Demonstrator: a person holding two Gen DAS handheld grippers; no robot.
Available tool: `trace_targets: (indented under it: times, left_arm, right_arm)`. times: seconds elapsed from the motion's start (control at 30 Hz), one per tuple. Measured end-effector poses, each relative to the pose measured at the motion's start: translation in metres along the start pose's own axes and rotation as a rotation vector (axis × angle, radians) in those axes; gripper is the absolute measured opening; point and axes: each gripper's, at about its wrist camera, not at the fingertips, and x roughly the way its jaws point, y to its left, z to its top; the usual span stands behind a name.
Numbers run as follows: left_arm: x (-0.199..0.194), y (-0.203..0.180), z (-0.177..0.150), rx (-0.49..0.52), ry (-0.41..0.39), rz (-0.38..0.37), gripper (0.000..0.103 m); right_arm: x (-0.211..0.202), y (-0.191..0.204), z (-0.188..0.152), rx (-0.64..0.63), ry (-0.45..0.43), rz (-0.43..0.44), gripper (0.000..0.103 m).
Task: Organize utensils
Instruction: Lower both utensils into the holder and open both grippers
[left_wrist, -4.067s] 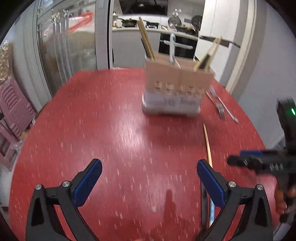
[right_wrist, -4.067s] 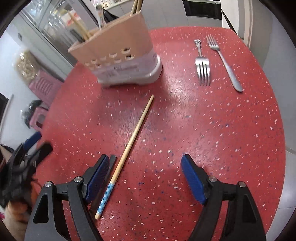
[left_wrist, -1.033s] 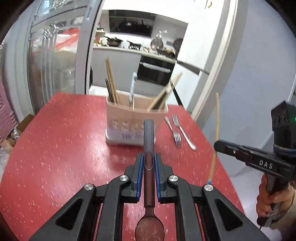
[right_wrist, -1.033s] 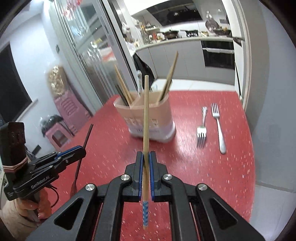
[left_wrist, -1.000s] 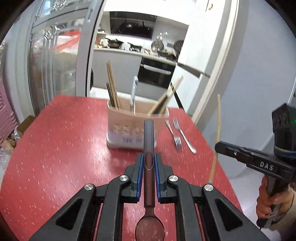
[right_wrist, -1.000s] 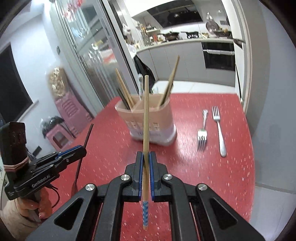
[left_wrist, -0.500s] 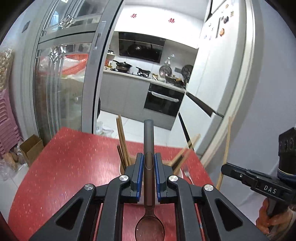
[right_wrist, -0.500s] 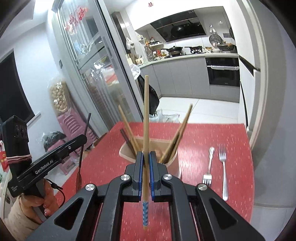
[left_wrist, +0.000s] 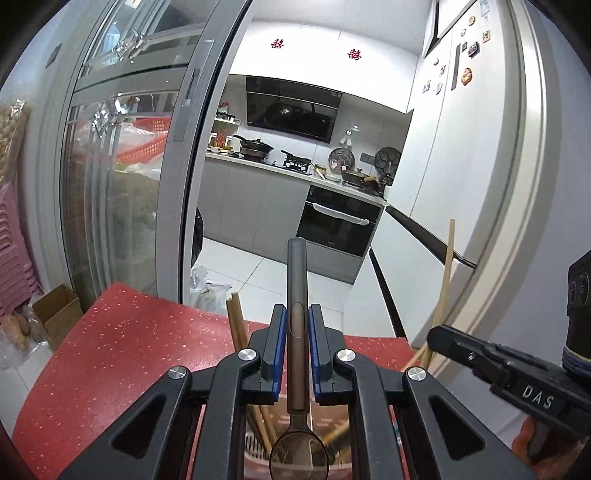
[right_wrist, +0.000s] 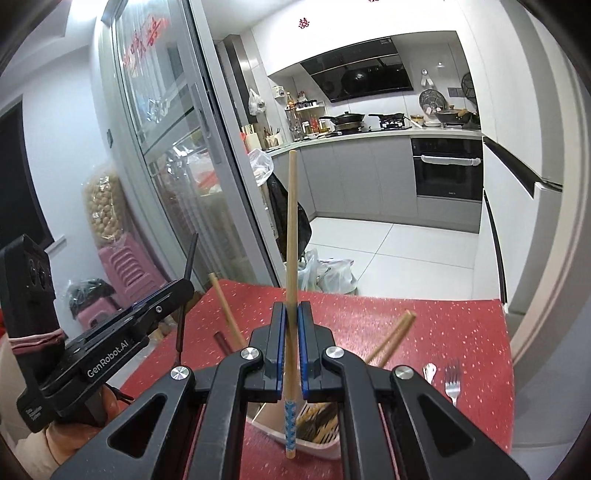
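The left gripper (left_wrist: 297, 343) is squeezed tight on a dark spoon (left_wrist: 297, 373). The spoon stands up, bowl down, over the utensil holder (left_wrist: 295, 465). The right gripper (right_wrist: 291, 345) pinches a wooden chopstick (right_wrist: 291, 258), also standing up, blue tip low over the holder. One tool reads "DAS", the other "GenRobot.AI". Two forks (right_wrist: 443, 380) lie far right on the red table (right_wrist: 443, 332).

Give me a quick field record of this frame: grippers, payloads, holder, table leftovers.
left gripper: shut on dark spoon, bowl end toward the camera, over the holder
right gripper: shut on wooden chopstick, blue-patterned end down over the holder
utensil holder: below both grippers, already has chopsticks in it
red table: two forks lying right of the holder
stage: both utensils not yet released
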Motion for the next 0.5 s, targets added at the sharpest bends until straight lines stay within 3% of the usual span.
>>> trace_targets:
  times: [0.23,0.5]
  left_arm:
    - [0.034,0.016,-0.006,-0.043,-0.026,0.008,0.034]
    - [0.043,0.015,-0.007,-0.028,-0.073,0.018,0.034]
  right_arm:
    - [0.034,-0.014,0.002,0.026,-0.013,-0.019,0.007]
    - [0.043,-0.020,0.007,0.044,-0.048,-0.011,0.007]
